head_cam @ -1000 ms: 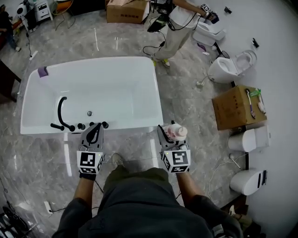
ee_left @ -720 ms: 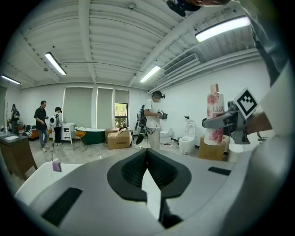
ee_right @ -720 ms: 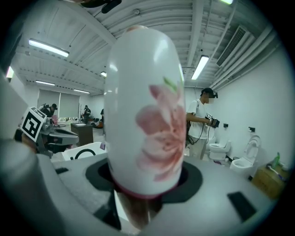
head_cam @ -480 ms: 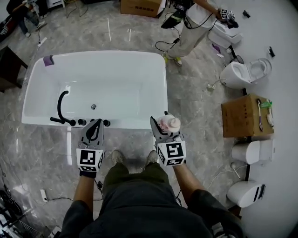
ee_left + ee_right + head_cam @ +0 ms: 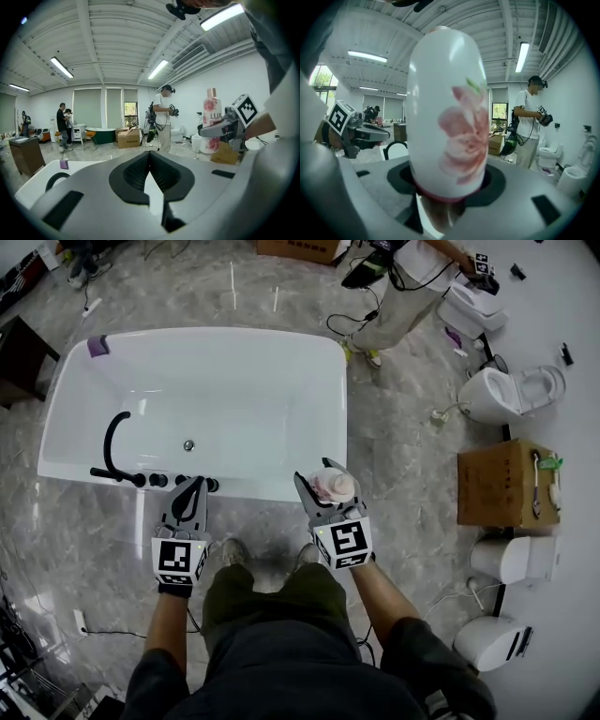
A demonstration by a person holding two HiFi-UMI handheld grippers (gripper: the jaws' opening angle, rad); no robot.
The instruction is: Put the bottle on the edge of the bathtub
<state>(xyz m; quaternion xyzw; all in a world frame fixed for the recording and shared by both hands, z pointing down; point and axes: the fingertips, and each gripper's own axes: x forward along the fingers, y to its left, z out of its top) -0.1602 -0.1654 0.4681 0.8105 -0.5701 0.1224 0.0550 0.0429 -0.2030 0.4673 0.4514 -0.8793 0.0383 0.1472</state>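
Observation:
A white bottle (image 5: 333,487) with pink flower print stands upright between the jaws of my right gripper (image 5: 323,488), which is shut on it. In the right gripper view the bottle (image 5: 446,117) fills the middle of the frame. It hangs just over the near rim of the white bathtub (image 5: 281,488), at the right end. My left gripper (image 5: 190,495) is shut and holds nothing, its tip over the near rim beside the black tap knobs (image 5: 178,482). In the left gripper view the bottle (image 5: 211,122) shows at the right, with the bathtub (image 5: 84,164) below.
A black faucet (image 5: 110,442) curves over the tub's near left. A purple item (image 5: 97,346) lies on the far left corner. A person (image 5: 403,282) with grippers stands beyond the tub. Toilets (image 5: 516,395) and a cardboard box (image 5: 502,484) line the right wall.
I have stepped closer: the bathtub has come nearer and both grippers have moved forward to its near rim. The bottle stays in the right gripper.

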